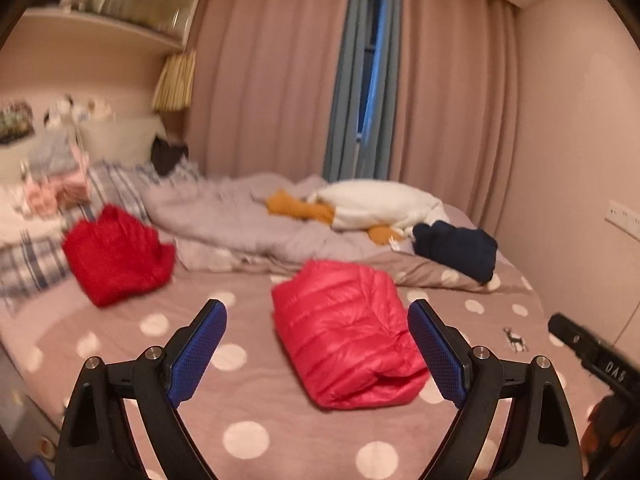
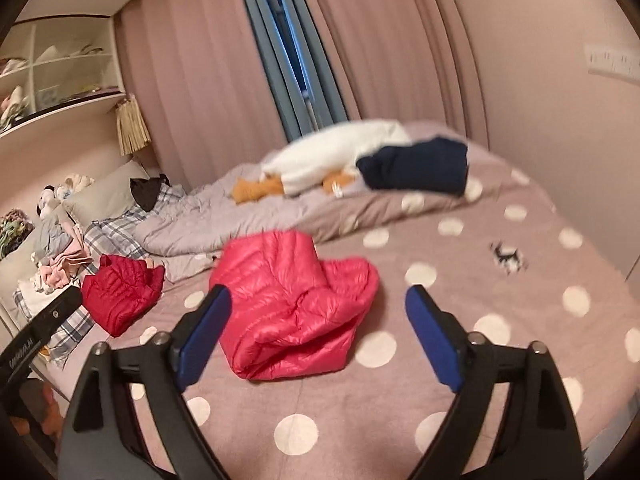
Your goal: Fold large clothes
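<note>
A folded pink puffer jacket [image 1: 348, 336] lies on the bed [image 1: 248, 444], on its pink sheet with white dots. The left hand-held gripper [image 1: 318, 344] hangs above the jacket, blue pads spread wide and holding nothing. The right hand-held gripper [image 2: 318, 334] is likewise spread wide and empty, clear of the jacket. A red folded jacket [image 1: 116, 256] sits well to the left near plaid pillows [image 1: 116, 188]. Behind lie a rumpled grey duvet [image 1: 224, 216], a white plush toy [image 1: 380, 204] and a folded navy garment [image 1: 456, 248].
</note>
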`<state>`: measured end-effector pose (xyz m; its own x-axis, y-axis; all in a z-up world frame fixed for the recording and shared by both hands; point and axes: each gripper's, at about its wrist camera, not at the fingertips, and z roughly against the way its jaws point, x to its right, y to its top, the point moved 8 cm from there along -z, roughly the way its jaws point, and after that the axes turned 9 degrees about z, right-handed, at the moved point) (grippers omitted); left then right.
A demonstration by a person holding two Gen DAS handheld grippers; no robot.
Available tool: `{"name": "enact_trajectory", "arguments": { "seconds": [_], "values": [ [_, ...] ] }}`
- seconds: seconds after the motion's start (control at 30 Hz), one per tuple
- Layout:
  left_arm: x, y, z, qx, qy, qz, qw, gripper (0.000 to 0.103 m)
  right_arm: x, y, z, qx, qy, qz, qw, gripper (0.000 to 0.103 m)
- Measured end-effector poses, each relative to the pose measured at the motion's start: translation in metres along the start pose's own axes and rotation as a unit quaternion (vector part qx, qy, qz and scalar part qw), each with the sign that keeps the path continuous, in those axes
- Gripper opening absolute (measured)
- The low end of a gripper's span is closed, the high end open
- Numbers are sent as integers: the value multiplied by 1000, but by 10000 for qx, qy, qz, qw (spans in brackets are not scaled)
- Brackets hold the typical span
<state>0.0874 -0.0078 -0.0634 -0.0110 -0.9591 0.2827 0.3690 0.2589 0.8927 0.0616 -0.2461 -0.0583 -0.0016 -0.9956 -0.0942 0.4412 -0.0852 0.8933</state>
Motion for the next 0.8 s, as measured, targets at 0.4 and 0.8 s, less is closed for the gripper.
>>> {"name": "enact_trajectory", "arguments": {
  "seconds": [0.4,0.8],
  "values": [
    [-5,-19,12,-411,-147,103,9990,102,-14,0,33,10,-86,259,9996,103],
    [-10,-14,23,-160,-128,159,9997,102,-29,2,41,14,-210,507,9985,103]
  ]
}}
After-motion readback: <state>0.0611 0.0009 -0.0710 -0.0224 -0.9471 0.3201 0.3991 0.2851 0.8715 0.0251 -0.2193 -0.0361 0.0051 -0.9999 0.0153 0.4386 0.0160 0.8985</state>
